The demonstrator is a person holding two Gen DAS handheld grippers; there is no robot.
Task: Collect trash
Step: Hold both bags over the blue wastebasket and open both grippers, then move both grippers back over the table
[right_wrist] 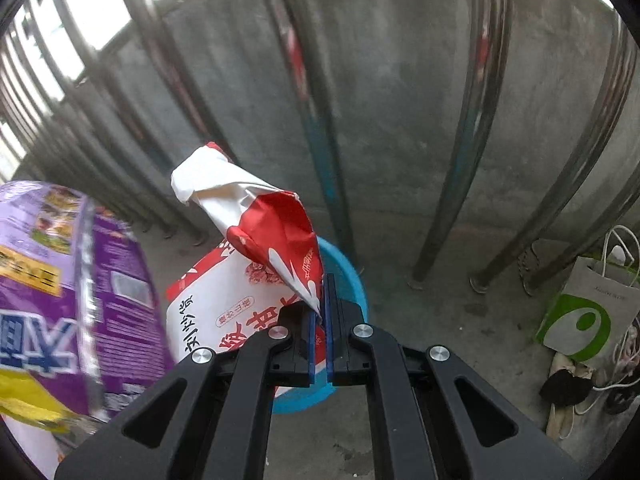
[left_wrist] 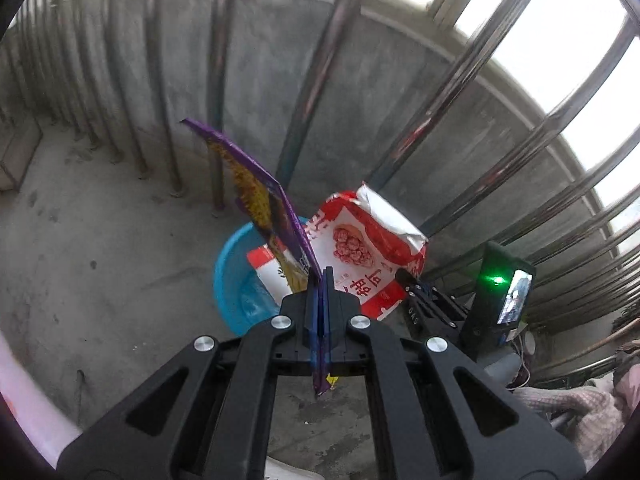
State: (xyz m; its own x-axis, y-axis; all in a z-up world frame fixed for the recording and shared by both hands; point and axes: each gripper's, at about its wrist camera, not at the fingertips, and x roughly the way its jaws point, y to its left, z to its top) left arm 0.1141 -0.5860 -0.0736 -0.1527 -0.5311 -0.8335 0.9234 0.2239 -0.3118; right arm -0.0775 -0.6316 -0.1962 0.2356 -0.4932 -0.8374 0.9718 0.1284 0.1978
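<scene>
My left gripper [left_wrist: 322, 276] is shut on a flat purple and yellow snack bag [left_wrist: 256, 188], which stands edge-on above a blue plastic basin [left_wrist: 236, 284] on the concrete floor. My right gripper [right_wrist: 322, 284] is shut on a crumpled red and white food bag [right_wrist: 256, 236], held over the same blue basin [right_wrist: 352, 280]. In the left wrist view the red and white bag [left_wrist: 360, 248] hangs over the basin, with the right gripper [left_wrist: 402, 276] behind it. The purple bag [right_wrist: 80, 288] fills the left side of the right wrist view. A second red and white packet [left_wrist: 266, 266] seems to lie inside the basin.
Steel railing bars [left_wrist: 316, 80] and a low concrete wall [right_wrist: 400, 100] stand right behind the basin. A grey and green paper bag [right_wrist: 588, 312], cables and shoes [right_wrist: 568, 388] lie at the right. Pinkish cloth [left_wrist: 580, 408] sits at the lower right of the left wrist view.
</scene>
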